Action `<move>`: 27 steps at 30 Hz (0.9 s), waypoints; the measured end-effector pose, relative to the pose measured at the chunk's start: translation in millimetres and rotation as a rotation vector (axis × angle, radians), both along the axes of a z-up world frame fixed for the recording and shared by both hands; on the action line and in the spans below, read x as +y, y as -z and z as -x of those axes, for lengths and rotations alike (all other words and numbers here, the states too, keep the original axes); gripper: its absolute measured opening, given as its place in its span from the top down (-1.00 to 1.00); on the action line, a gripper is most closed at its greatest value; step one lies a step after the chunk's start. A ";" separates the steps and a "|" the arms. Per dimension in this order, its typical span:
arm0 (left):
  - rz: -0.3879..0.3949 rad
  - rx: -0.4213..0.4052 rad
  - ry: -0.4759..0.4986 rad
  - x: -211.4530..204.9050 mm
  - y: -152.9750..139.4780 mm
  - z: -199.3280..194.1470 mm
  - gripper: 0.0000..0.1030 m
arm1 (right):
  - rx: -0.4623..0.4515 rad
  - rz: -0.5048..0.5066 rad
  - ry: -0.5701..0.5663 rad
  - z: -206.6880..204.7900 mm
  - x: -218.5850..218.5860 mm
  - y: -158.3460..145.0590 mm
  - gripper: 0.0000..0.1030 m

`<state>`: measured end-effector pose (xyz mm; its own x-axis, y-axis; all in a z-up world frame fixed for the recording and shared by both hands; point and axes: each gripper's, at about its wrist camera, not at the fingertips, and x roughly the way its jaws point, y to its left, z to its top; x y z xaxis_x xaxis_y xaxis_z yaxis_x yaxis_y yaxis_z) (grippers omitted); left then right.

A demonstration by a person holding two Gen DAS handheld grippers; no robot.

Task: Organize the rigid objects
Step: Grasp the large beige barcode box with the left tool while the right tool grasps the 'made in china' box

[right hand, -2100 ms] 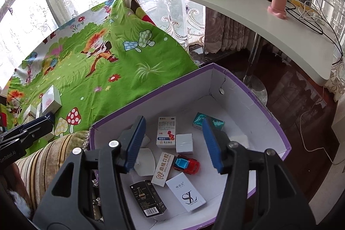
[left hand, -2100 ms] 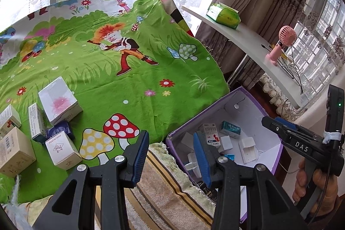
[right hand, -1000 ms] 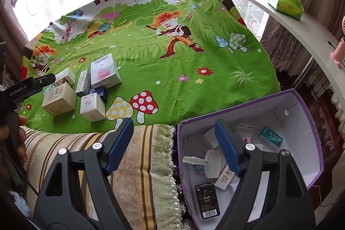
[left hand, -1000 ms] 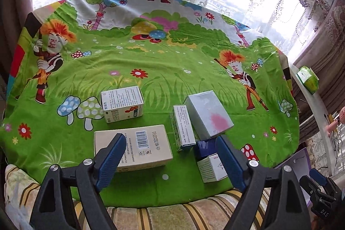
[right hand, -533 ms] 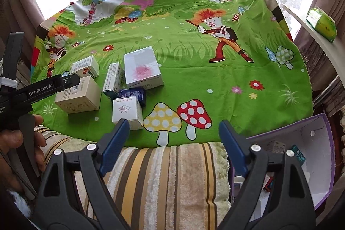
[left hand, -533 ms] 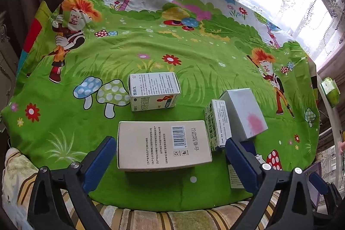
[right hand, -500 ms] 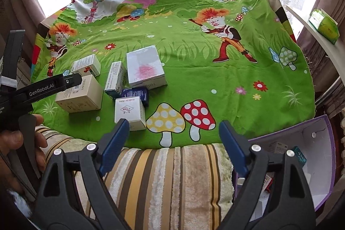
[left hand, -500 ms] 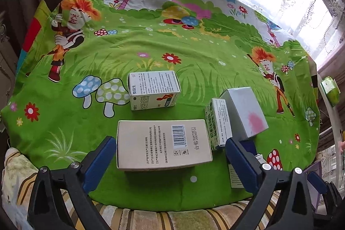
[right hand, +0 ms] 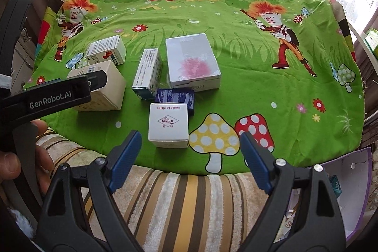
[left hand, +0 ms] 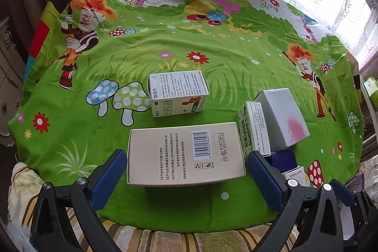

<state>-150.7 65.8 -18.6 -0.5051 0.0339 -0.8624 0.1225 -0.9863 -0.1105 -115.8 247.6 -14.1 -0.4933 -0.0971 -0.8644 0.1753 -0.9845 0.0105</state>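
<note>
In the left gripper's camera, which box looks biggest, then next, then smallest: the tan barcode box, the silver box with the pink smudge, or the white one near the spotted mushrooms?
1. Tan barcode box, though it lies nearest the camera.
2 and 3. Silver box with the pink smudge and white medicine box look too alike to rank.

purple bin (right hand: 359, 171) — cut off, contents hidden

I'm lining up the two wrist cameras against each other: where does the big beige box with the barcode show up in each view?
Left wrist: the beige barcode box lies low in the centre, between the open fingers of the left gripper.
Right wrist: the same box sits at the left, partly hidden behind the other gripper's black body.
Shared landmark: the grey box with the pink smudge, to the right of it in both.
</note>
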 end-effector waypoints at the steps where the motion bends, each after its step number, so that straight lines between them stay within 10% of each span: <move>1: 0.000 0.001 -0.001 -0.4 0.2 -0.2 -0.99 | -0.006 -0.003 -0.003 1.6 -1.4 2.2 -0.69; 20: 0.014 -0.018 0.012 4.1 7.4 0.2 -1.00 | -0.048 -0.027 -0.013 21.1 -12.6 26.9 -0.65; 27: 0.005 -0.019 0.045 9.9 10.2 2.2 -1.00 | -0.071 -0.022 -0.007 23.5 -12.3 35.0 -0.22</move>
